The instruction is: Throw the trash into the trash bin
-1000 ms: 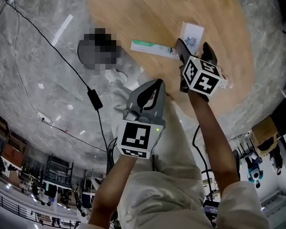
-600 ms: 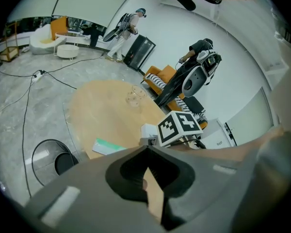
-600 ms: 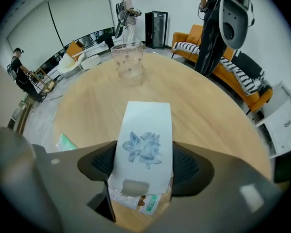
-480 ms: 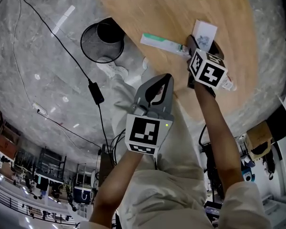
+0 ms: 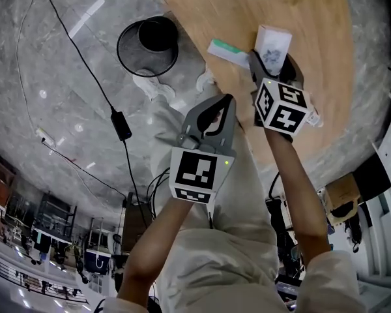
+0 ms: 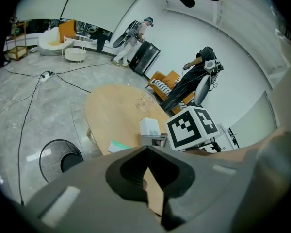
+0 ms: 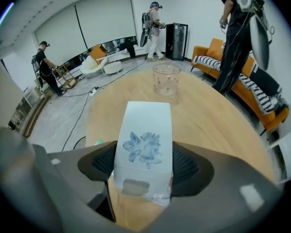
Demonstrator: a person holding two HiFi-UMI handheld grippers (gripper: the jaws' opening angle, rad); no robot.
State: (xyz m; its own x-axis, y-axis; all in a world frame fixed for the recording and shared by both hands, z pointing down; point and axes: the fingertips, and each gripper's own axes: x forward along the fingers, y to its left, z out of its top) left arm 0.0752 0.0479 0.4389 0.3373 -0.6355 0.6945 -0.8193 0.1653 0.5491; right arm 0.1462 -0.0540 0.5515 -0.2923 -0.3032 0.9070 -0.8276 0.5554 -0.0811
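Just closed on a white box [image 7: 144, 144] with a blue flower print and now clamped across its two long sides: right gripper [image 7: 143, 168], over the near edge of the tabletop [image 5: 247, 12]. Clenched tip to tip and apparently carrying nothing: left gripper [image 5: 216, 104], just off that same near edge, above the lap. Likely to slip if swung fast, with only the box's lower end between the pads and loose clear film hanging at its base. Could also crush under a harder squeeze, looking like thin card. Easy to miss the black wire trash bin [image 5: 148, 44], down on the floor just beside the tabletop's left edge; worth carrying right over the rim before letting go. Possible knock against the left gripper on the way across. Also on the pale wooden tabletop: a flat green-and-white packet [image 5: 227, 51] near the left edge, a clear jar [image 7: 166, 80] toward the far edge. Around it, grey stone floor [image 5: 45, 77] crossed by black cables [image 5: 85, 60], an orange sofa [image 7: 211, 52], other people standing about in a large white room.
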